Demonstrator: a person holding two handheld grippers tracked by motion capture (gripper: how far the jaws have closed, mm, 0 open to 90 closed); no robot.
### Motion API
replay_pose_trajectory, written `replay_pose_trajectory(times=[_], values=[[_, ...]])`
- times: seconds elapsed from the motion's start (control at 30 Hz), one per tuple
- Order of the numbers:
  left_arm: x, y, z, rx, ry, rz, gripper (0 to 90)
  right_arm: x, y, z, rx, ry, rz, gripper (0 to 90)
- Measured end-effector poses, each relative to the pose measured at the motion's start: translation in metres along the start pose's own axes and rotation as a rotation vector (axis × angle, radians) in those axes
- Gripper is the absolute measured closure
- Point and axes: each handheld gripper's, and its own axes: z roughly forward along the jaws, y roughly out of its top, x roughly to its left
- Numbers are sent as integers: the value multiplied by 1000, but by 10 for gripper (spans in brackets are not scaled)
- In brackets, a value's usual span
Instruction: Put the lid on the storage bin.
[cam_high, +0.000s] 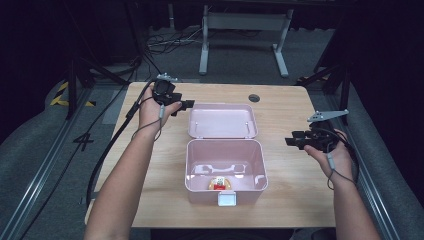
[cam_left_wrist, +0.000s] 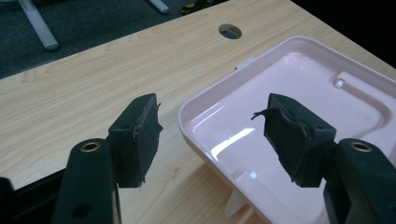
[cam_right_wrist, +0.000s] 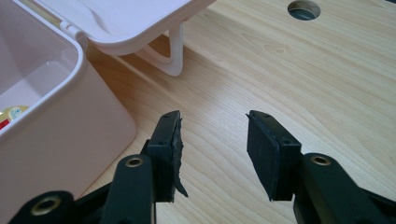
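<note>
Nearest the person, at the front edge of the pale wood-grain surface (cam_high: 150, 200), stands the open pale pink plastic box (cam_high: 226, 167), its white front latch tab (cam_high: 227, 199) facing the person. Inside it, against the near wall, lies a small round item in red, yellow and white (cam_high: 219, 183); what it is cannot be made out. The box's inner floor has a moulded shape pressed into it. Just right of the box and apart from it, the right gripper (cam_high: 292, 141) is held in the person's right hand (cam_high: 330, 150), pointing leftward toward the box's right wall; in the right gripper view its fingers (cam_right_wrist: 169, 144) are spread apart with nothing between them, hovering over bare wood, with the box wall at the left. Beyond the box, the pink hinged lid (cam_high: 222, 120) lies thrown back, inner face up, propped on its white carrying handle (cam_right_wrist: 170, 56). Left of the lid, the left gripper (cam_high: 186, 105) sits in the person's left hand (cam_high: 152, 110) and points right at the lid's left edge; in the left gripper view its fingers (cam_left_wrist: 137, 137) are spread wide, empty, straddling the lid's near corner (cam_left_wrist: 196, 126) without touching it. Farther off, a round cable hole (cam_high: 254, 97) is cut into the surface near its far edge.
</note>
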Motion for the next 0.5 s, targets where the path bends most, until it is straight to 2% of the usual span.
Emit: replay_pose_trajectory(times=[0.1, 0.23, 0.4, 0.5], values=[[3, 1, 13, 19, -9, -20, 364, 1, 0, 1, 4, 1, -2, 555], [9, -1, 29, 18, -56, -89, 353, 3, 0, 2, 1, 10, -15, 551], [15, -6, 45, 87, -50, -115, 349, 7, 2, 1, -6, 14, -35, 548], [17, -9, 51, 119, -64, -122, 361, 8, 3, 0, -13, 14, -40, 547]])
